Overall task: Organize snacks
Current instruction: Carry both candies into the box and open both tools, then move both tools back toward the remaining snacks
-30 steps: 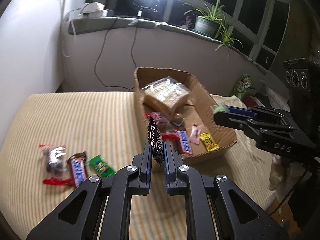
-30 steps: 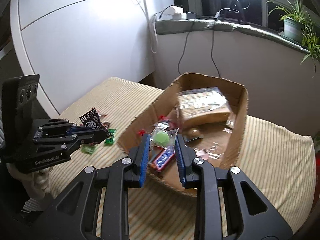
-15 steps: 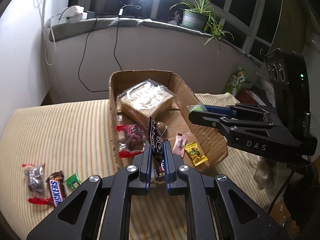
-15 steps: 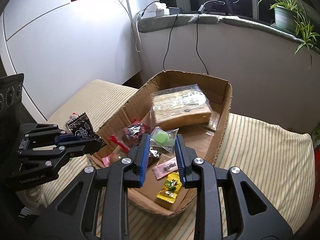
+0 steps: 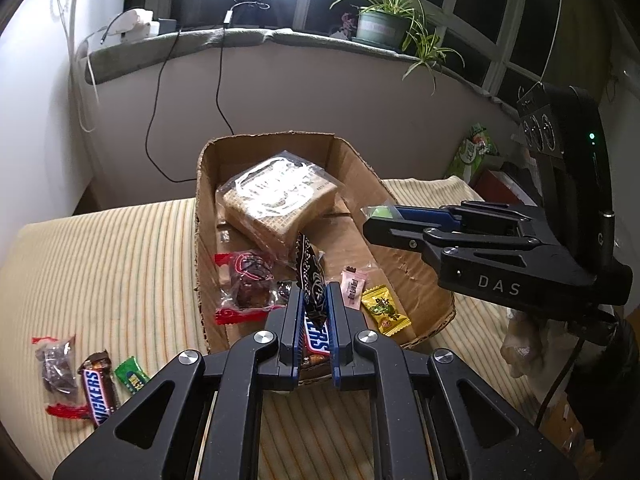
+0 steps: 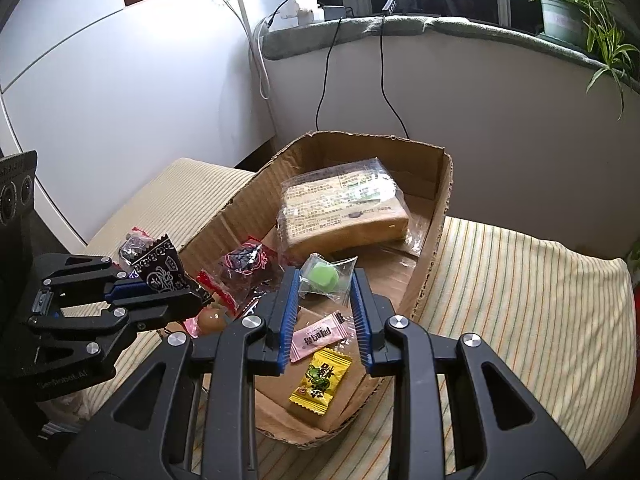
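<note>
Both hand-held grippers are hovering over the cardboard box (image 5: 208, 216) with snacks pinched.

The box, lying on a striped bed (image 5: 100, 264), is holding a wrapped bread loaf (image 5: 276, 200), a red packet (image 5: 248, 280), a pink candy (image 5: 353, 289) and a yellow candy (image 5: 385, 310). The left hand-held gripper (image 5: 314, 312) is clamping a black patterned packet (image 5: 310, 280); the right hand-held gripper (image 6: 325, 298) is clamping a clear pouch of green candy (image 6: 326, 276). Only the left wrist view is showing a Snickers bar (image 5: 98, 390) left of the box.
</note>
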A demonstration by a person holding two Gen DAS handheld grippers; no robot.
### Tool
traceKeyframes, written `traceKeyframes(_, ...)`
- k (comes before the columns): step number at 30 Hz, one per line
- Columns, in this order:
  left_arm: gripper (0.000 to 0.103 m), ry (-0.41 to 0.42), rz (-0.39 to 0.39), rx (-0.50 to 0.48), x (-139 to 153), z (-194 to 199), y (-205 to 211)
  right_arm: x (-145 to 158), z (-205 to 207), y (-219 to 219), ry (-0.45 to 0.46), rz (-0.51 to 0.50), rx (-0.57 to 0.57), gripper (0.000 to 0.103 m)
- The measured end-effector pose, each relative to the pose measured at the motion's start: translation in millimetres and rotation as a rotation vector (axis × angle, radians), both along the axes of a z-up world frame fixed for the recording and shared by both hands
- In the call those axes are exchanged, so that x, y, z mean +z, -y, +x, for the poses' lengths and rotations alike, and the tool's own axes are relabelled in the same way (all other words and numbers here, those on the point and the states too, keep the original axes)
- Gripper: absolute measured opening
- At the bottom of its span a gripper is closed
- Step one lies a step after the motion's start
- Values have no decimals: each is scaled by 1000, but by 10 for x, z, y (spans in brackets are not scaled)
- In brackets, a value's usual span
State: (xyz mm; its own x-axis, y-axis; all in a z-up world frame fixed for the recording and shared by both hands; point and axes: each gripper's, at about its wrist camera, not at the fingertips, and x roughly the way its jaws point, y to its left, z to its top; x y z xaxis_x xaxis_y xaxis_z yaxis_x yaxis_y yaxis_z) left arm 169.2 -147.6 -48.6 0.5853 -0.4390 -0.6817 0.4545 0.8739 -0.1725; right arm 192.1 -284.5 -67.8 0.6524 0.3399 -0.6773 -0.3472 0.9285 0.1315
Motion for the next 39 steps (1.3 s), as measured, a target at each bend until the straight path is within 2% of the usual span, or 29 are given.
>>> traceKeyframes(5,9,0,0,-1,-2,2,4,3,-2,-13,0,-2,2,33)
traceKeyframes(8,14,7,5,3,6,-10,-5,10,-10,-28,7,-6,-8,51)
traceKeyframes(10,15,11,5,8,12,-19,-16,21,-22,-30,16,-10,-16,57)
traceKeyframes(12,28,13,4,13,20,-25,-31,40,-25,-25,21,-10,-24,65)
traceKeyframes(14,34,18,4,17,30,-39,-46,64,-30,-14,28,-8,-34,72)
traceKeyframes(18,34,24,5,20,47,-63,-68,110,-57,7,40,0,-51,83)
traceKeyframes(21,34,29,3,19,69,-98,-98,136,-83,-7,44,-1,-57,86)
traceKeyframes(30,34,52,-14,40,166,-227,-263,236,-226,-146,61,-17,-50,87)
traceKeyframes(39,34,70,-31,108,218,-397,-758,325,-457,-377,80,4,-26,87)
